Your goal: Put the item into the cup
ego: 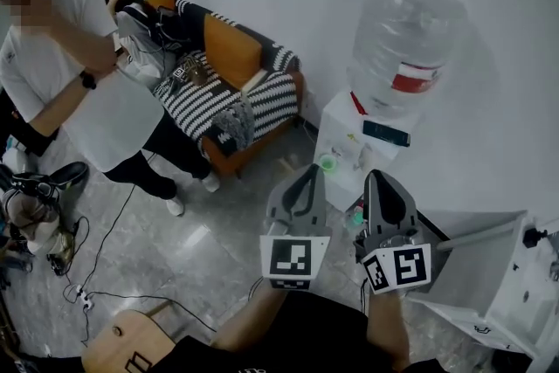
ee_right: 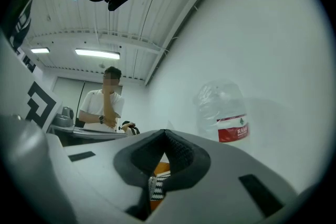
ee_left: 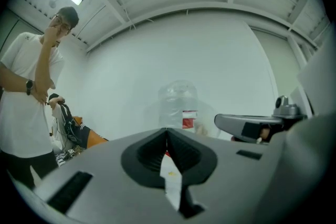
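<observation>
A small green cup (ego: pixel 327 162) stands on the front ledge of a white water dispenser (ego: pixel 342 125) that carries a large clear water bottle (ego: pixel 405 39). My left gripper (ego: pixel 311 171) points at the dispenser, its tip just left of the cup, jaws shut with nothing between them. My right gripper (ego: pixel 376 177) is held beside it on the right, also shut and empty. A small green object (ego: pixel 355 218) shows low between the two grippers; what it is cannot be told. The bottle (ee_left: pixel 181 105) shows beyond the closed jaws in the left gripper view, and the bottle (ee_right: pixel 223 110) also in the right gripper view.
A dark phone (ego: pixel 386 133) lies on the dispenser top. An orange armchair (ego: pixel 231 70) with striped cushions stands at the left, and a person in a white shirt (ego: pixel 79 74) beside it. A white cabinet (ego: pixel 489 271) is at the right. Cables (ego: pixel 92 275) run over the floor.
</observation>
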